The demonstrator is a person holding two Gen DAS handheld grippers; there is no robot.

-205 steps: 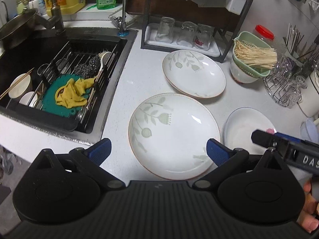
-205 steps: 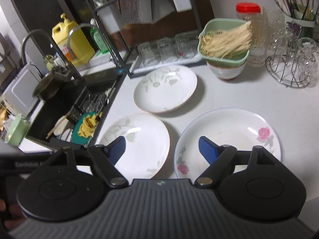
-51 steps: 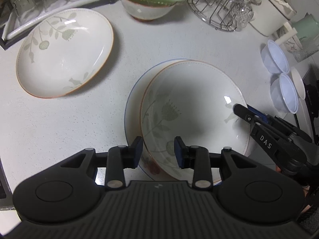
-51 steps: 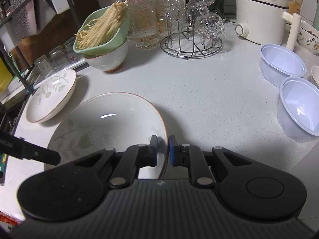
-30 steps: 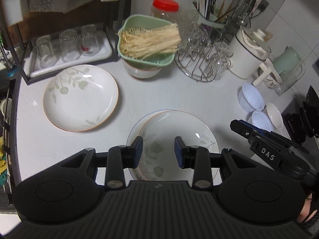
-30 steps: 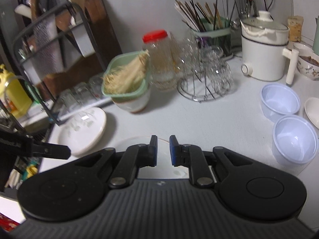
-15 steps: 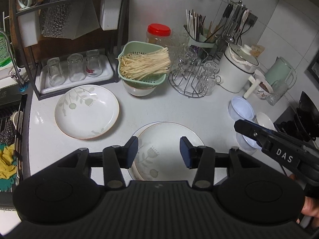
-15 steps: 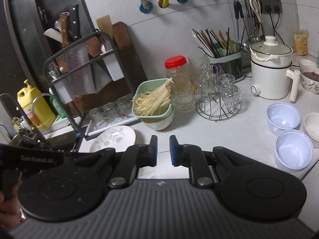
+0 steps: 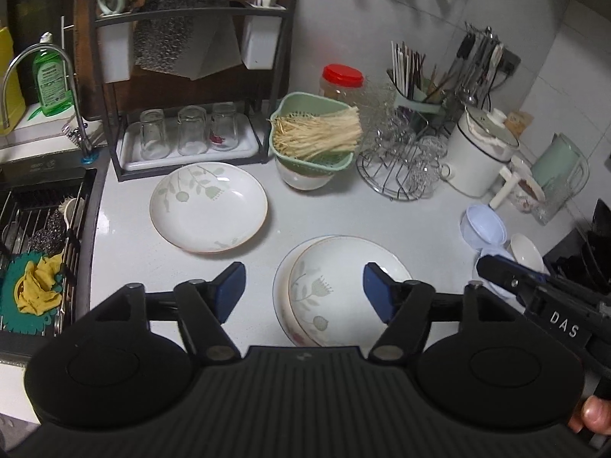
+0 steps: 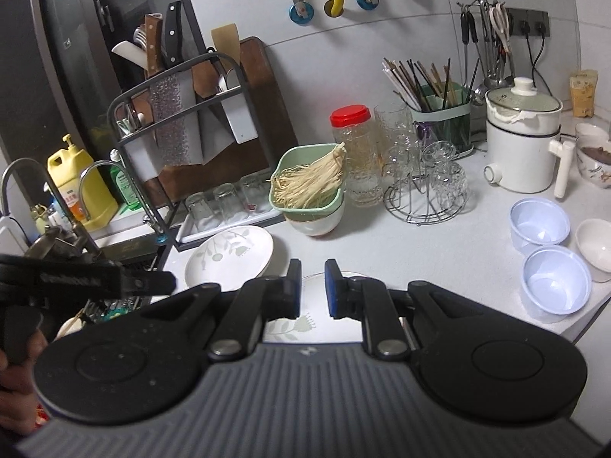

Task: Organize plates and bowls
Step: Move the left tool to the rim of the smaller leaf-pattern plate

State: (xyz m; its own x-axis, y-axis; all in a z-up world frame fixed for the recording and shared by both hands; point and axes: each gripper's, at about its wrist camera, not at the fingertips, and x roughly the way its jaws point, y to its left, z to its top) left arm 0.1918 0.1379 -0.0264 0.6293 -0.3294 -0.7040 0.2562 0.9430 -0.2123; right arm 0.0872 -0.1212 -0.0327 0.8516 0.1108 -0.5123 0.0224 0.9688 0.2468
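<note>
A leaf-patterned plate (image 9: 336,286) lies stacked on a rose-patterned plate (image 9: 280,297) on the white counter. A second leaf-patterned plate (image 9: 208,206) lies alone, farther left, in front of the glass rack; it also shows in the right wrist view (image 10: 229,253). My left gripper (image 9: 303,290) is open and empty, raised above the stack. My right gripper (image 10: 311,288) is nearly shut with a narrow gap and holds nothing, raised above the stack (image 10: 301,322). Two translucent blue bowls (image 10: 540,225) (image 10: 555,284) and a small white bowl (image 10: 595,242) stand at the right.
A sink (image 9: 38,236) with a rack and yellow cloth is at the left. A green colander of noodles (image 9: 315,139) sits on a bowl. A glass rack (image 9: 401,168), white pot (image 9: 481,152), jar and utensil holders stand behind.
Both grippers have let go of the leaf plate on the rose plate and risen up and back. The left jaws have opened wide; the right stay nearly shut.
</note>
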